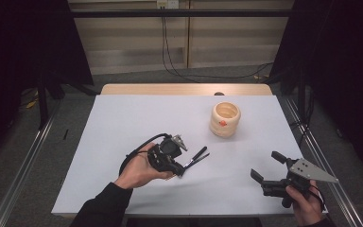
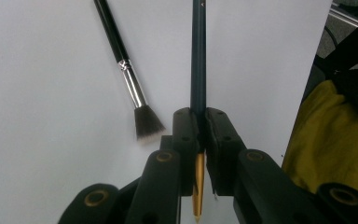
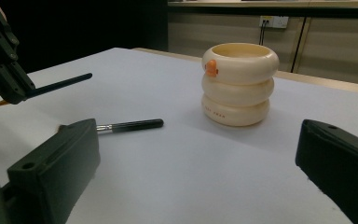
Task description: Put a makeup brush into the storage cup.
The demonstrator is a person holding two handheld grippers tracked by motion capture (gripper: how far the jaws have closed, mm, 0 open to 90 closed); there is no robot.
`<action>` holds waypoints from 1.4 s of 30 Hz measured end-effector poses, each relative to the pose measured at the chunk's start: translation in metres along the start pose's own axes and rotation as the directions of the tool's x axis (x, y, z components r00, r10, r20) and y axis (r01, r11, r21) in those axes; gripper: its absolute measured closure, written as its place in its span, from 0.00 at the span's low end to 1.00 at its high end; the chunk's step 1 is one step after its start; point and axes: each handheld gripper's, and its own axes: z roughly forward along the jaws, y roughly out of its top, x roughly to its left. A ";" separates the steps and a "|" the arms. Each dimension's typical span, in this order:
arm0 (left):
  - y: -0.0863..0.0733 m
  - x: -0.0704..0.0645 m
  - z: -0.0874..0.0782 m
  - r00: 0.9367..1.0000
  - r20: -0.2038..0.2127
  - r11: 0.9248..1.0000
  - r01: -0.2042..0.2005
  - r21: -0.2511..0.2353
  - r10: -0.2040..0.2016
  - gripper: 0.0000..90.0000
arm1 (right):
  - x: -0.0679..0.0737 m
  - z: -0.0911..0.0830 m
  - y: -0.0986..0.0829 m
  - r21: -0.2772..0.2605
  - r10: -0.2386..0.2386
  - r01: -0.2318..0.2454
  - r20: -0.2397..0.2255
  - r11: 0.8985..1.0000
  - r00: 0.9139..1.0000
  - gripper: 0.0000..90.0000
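The left gripper (image 2: 198,135) is clamped on a dark teal pencil-like brush handle (image 2: 198,60); its jaws pinch the shaft low down, where a gold section ends in a point behind the jaws, and the long dark end runs straight out ahead. In the high view the left gripper (image 1: 182,166) sits above the near left part of the white surface (image 1: 123,123), with the handle (image 1: 199,153) pointing toward the far right. Just beside it a black makeup brush (image 2: 126,70) lies flat on the surface, its silver ferrule and dark bristles toward the gripper. The right gripper (image 1: 260,176) is held over the near right corner, jaws spread wide with nothing between them. Farther back, right of centre, stands a cream ringed cup (image 1: 225,119) with a small orange mark, upright and well apart from both grippers.
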 end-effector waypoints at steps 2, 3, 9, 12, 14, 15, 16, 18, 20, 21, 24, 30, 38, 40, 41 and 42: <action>0.000 -0.001 0.001 1.000 -0.003 1.000 0.008 -0.009 -0.008 0.93 | 0.000 0.001 0.000 -0.007 0.002 -0.002 -0.002 1.000 1.000 0.00; 0.000 -0.001 0.000 1.000 -0.005 1.000 0.004 -0.006 -0.004 0.93 | -0.001 0.000 0.000 -0.004 -0.001 0.001 -0.009 1.000 1.000 0.00; 0.000 -0.002 -0.002 1.000 -0.004 1.000 -0.009 -0.010 0.009 0.93 | -0.001 0.002 0.003 -0.030 -0.004 0.003 -0.021 1.000 1.000 0.00; -0.001 -0.001 -0.004 1.000 -0.003 1.000 -0.027 -0.004 0.027 0.93 | -0.001 0.004 0.006 -0.048 0.016 -0.018 -0.026 0.999 1.000 0.00; -0.002 -0.004 -0.005 1.000 -0.004 1.000 -0.006 -0.021 0.006 0.93 | -0.001 0.005 0.010 -0.064 0.004 -0.006 -0.030 0.998 1.000 0.00; -0.002 -0.005 -0.005 1.000 0.005 0.999 0.005 -0.035 -0.005 0.93 | -0.001 0.005 0.013 -0.072 0.008 -0.010 -0.029 0.997 1.000 0.00; -0.002 -0.006 -0.005 1.000 0.002 0.999 0.008 -0.041 -0.007 0.93 | -0.001 0.005 0.015 -0.082 0.000 -0.002 -0.034 0.997 0.999 0.00; -0.003 -0.006 -0.007 1.000 0.001 0.999 -0.028 -0.019 0.028 0.93 | 0.000 0.007 0.020 -0.098 -0.005 0.002 -0.034 0.995 0.999 0.00; -0.004 -0.008 -0.005 1.000 0.003 0.999 -0.003 -0.038 0.003 0.93 | 0.000 0.009 0.025 -0.107 -0.012 0.008 -0.045 0.994 0.999 0.00; -0.004 -0.008 -0.005 1.000 -0.002 0.999 -0.010 -0.032 0.010 0.93 | 0.000 0.010 0.027 -0.104 -0.012 0.007 -0.045 0.995 0.999 0.00; -0.003 -0.009 -0.005 1.000 0.004 0.999 -0.006 -0.044 0.006 0.93 | 0.000 0.014 0.035 -0.123 -0.026 0.021 -0.042 0.992 0.999 0.00; -0.004 -0.009 -0.005 1.000 0.005 0.999 -0.002 -0.054 0.002 0.93 | -0.002 0.021 0.051 -0.145 -0.045 0.036 -0.057 0.989 0.997 0.00; -0.003 -0.009 -0.006 0.999 0.013 0.998 -0.034 -0.043 0.035 0.93 | -0.002 0.032 0.075 -0.058 -0.065 0.059 -0.105 0.997 0.992 0.00; -0.003 -0.008 -0.006 0.999 0.009 0.998 -0.046 -0.034 0.047 0.93 | -0.003 0.036 0.081 -0.061 -0.070 0.063 -0.117 0.996 0.991 0.00; -0.003 -0.008 -0.006 0.999 0.012 0.998 -0.042 -0.036 0.043 0.93 | -0.003 0.038 0.084 -0.067 -0.071 0.064 -0.122 0.996 0.990 0.00; -0.003 -0.009 -0.006 0.999 0.013 0.999 -0.030 -0.045 0.030 0.93 | -0.004 0.041 0.087 -0.070 -0.074 0.066 -0.115 0.995 0.991 0.00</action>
